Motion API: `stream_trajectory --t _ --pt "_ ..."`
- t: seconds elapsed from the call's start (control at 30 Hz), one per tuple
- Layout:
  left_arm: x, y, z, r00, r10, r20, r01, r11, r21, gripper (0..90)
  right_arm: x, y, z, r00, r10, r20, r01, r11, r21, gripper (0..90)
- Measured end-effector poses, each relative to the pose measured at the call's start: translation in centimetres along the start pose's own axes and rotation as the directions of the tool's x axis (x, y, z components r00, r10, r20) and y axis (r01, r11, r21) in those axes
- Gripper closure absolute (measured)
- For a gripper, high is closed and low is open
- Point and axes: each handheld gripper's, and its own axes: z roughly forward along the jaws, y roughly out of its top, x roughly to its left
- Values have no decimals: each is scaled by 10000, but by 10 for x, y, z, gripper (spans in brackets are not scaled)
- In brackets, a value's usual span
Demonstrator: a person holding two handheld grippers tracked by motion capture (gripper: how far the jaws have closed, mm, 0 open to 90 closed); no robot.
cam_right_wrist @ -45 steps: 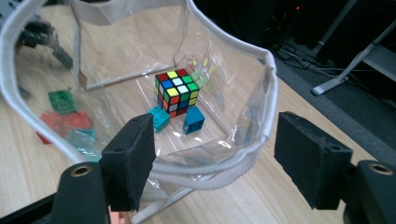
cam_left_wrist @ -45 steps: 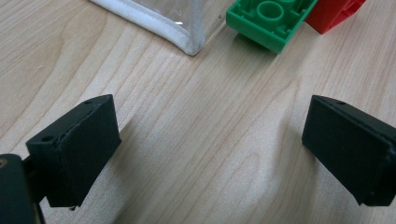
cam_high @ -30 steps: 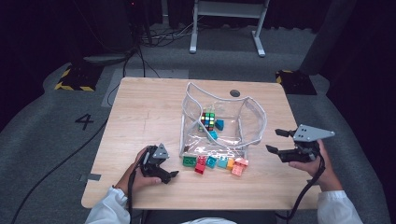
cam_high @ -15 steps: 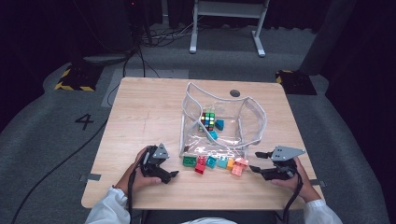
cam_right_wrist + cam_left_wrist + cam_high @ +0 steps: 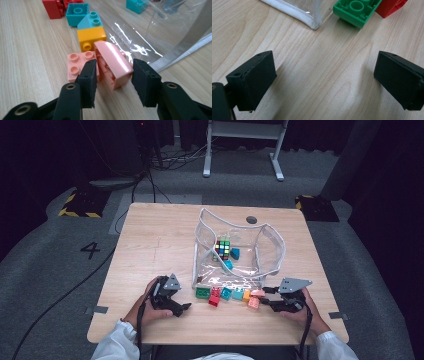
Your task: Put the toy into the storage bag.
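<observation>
Now we close our right gripper (image 5: 113,83) around the curved pink brick (image 5: 113,65).

We see the right jaws on either side of that brick; they have just been closing, the left pad right against it, the other with a sliver of gap, so we are not pinching it yet. The curved pink brick lies on the table (image 5: 150,240) at the right end of the brick row, touching the flat pink brick (image 5: 80,65) and just before the orange brick (image 5: 91,37), close to the front edge of the clear pouch (image 5: 235,255). Beyond the orange one we see teal bricks (image 5: 81,13) and a red brick (image 5: 53,7). Our left gripper (image 5: 324,80) rests low over bare wood with its jaws spread wide and nothing between them; the green brick (image 5: 355,11) sits ahead of it, beside the pouch's white-trimmed corner. Inside the pouch we see a puzzle cube (image 5: 223,249).
</observation>
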Motion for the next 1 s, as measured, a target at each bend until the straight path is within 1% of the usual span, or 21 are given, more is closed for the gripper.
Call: stream_trajectory --t 0.1,0.17,0.27,0.37,0.43,0.53,0.6,0.63,0.67,0.7,0.73,0.77,0.8,0.83,0.93,1.0 --pt "0 0 0 10000 -9 7 9 10000 1 41 1 -1 4 9996 -277 90 276 9996 80 615" --pt "0 0 0 10000 -3 7 3 10000 2 41 2 -2 4 9993 -349 106 347 9993 142 639" --pt "0 0 0 10000 11 -15 -11 10000 1 41 2 -3 4 9992 -362 149 360 9993 85 676" --pt "0 0 0 10000 -6 8 6 10000 1 41 2 -4 2 9987 -496 70 496 9988 61 708" --pt "0 0 0 10000 1 -5 -1 10000 -2 41 3 -5 1 9985 -534 92 534 9986 1 708" --pt "0 0 0 10000 -6 7 6 10000 0 41 5 -7 -2 9988 -488 89 486 9987 150 708" --pt "0 0 0 10000 2 -2 -2 10000 0 41 5 -8 -4 9975 -709 69 708 9974 152 710" --pt "0 0 0 10000 -3 5 3 10000 0 41 6 -8 -4 9974 -722 27 721 9973 135 710" --pt "0 0 0 10000 8 -19 -8 10000 -1 41 6 -8 -4 9976 -685 34 685 9976 119 711" --pt "0 0 0 10000 -1 -5 1 10000 -3 41 7 -9 -6 9988 -487 53 486 9985 260 711" --pt "0 0 0 10000 10 -19 -10 10000 0 41 6 -10 -6 9978 -658 66 657 9977 143 711" --pt "0 0 0 10000 -1 -4 1 10000 -2 41 6 -11 -8 9982 -601 63 600 9980 175 711" --pt "0 0 0 10000 0 -4 0 10000 -3 41 5 -12 -9 9974 -700 143 698 9974 157 711" --pt "0 0 0 10000 10 -21 -10 10000 -2 41 5 -14 -12 9982 -581 127 578 9981 224 712" --pt "0 0 0 10000 -5 -22 5 10000 -4 41 3 -19 -19 9977 -640 236 633 9975 304 713" --pt "0 0 0 10000 -36 -19 36 10000 -8 41 3 -22 -23 9980 -564 300 555 9980 292 712"
